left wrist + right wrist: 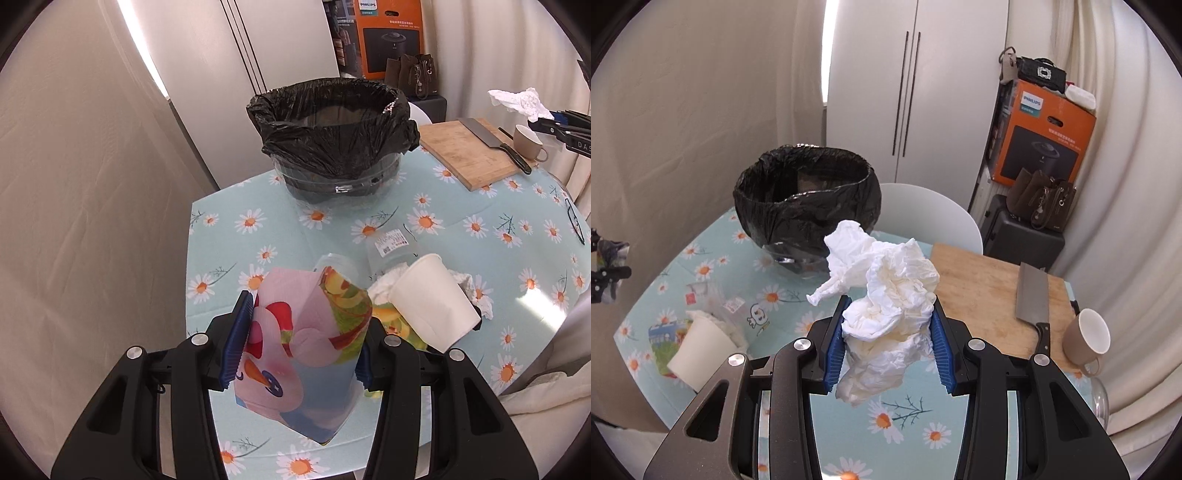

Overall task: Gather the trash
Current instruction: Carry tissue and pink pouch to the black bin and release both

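My left gripper (pixel 301 338) is shut on a colourful cartoon-printed wrapper (pixel 303 350) and holds it above the table's near left part. My right gripper (pixel 888 343) is shut on a crumpled white tissue (pixel 886 291), held above the table; it also shows far right in the left wrist view (pixel 519 101). A clear bin lined with a black bag (pixel 334 125) stands at the far side of the table (pixel 809 201), open and ahead of both grippers. A white paper cup (pixel 434 302) lies on its side among tissues, a clear plastic bottle (pixel 393 249) and another printed wrapper (pixel 666 334).
A floral blue tablecloth (pixel 461 221) covers the table. A wooden cutting board (pixel 982 291) with a cleaver (pixel 1032 295) and a brown mug (pixel 1087 338) sit at the right. A white chair (pixel 931 210) stands behind the table. An orange box and bags stand in the far corner.
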`<state>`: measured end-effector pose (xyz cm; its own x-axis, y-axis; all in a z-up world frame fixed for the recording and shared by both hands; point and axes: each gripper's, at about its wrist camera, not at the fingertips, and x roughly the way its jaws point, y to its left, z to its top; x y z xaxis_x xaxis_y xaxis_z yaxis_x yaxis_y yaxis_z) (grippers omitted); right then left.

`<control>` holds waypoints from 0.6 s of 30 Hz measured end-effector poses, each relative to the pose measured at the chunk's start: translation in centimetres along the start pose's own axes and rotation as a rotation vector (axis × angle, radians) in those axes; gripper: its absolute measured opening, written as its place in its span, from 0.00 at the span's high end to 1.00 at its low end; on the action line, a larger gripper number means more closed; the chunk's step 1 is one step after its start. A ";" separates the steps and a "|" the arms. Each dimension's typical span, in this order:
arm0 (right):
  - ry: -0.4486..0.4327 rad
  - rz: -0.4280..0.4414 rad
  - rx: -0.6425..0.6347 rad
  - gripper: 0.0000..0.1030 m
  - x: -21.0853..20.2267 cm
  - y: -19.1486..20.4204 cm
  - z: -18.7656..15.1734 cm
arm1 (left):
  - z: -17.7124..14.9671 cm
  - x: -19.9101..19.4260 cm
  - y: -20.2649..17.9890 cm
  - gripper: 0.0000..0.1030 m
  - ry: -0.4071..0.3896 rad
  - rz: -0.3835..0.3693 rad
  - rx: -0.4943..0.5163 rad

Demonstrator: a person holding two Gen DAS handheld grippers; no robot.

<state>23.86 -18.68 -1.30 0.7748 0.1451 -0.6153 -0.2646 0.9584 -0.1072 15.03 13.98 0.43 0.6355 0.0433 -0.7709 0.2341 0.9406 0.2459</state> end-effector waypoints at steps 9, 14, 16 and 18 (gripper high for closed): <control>-0.044 -0.033 0.034 0.63 1.9 2.3 5.1 | 6.7 3.2 5.2 0.52 -0.075 -0.074 0.036; -0.037 -0.055 0.031 0.63 3.5 4.3 7.9 | 10.3 5.2 6.5 0.52 -0.110 -0.135 0.067; -0.029 -0.059 0.030 0.63 4.2 5.0 9.0 | 11.9 5.7 6.6 0.52 -0.133 -0.173 0.080; -0.021 -0.064 0.022 0.63 4.8 5.6 9.9 | 13.8 6.1 6.7 0.52 -0.161 -0.205 0.096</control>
<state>31.82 -10.14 2.89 0.8019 0.0882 -0.5909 -0.2015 0.9710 -0.1285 30.59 15.92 5.48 0.6748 -0.2061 -0.7087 0.4335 0.8878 0.1546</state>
